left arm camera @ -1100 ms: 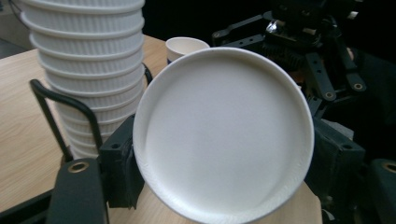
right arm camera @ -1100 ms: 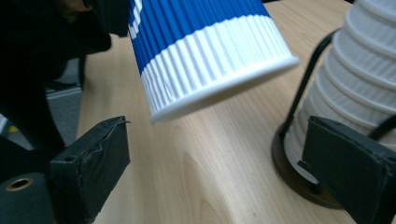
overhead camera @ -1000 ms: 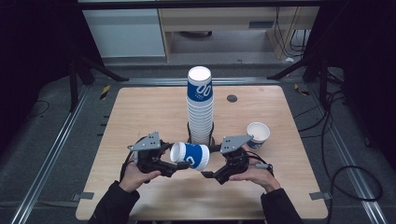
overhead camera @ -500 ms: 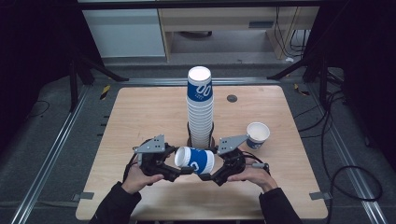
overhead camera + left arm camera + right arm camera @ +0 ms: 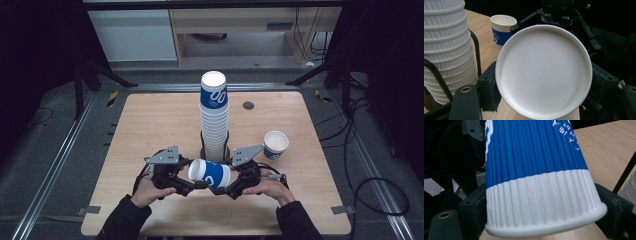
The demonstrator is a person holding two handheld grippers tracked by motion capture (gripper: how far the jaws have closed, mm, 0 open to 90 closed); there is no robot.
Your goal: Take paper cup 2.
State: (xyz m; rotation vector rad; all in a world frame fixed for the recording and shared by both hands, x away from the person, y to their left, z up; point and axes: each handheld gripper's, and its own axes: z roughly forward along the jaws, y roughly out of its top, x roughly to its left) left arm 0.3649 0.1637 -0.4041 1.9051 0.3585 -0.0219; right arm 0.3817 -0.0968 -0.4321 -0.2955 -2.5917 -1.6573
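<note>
Two grippers meet at one sideways blue-and-white paper cup (image 5: pixel 210 173): the right gripper (image 5: pixel 231 186) has its fingers clamped near the rim, while the left gripper (image 5: pixel 192 186) faces its base, fingers' state unclear. Just behind rises the tall cup stack (image 5: pixel 214 117); a lone upright cup (image 5: pixel 275 145) stands to the right on the worktop (image 5: pixel 150 120).

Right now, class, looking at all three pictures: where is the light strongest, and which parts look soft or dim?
High view: the wooden table is lit, its surroundings fall near black. Left gripper view: the held cup shows its pale base evenly lit, without glare; the cup stack at the edge looks slightly soft. Right gripper view: the cup's ribs look sharp, the background dim.

Cup (image 5: pixel 210 173) now between both tools
</note>
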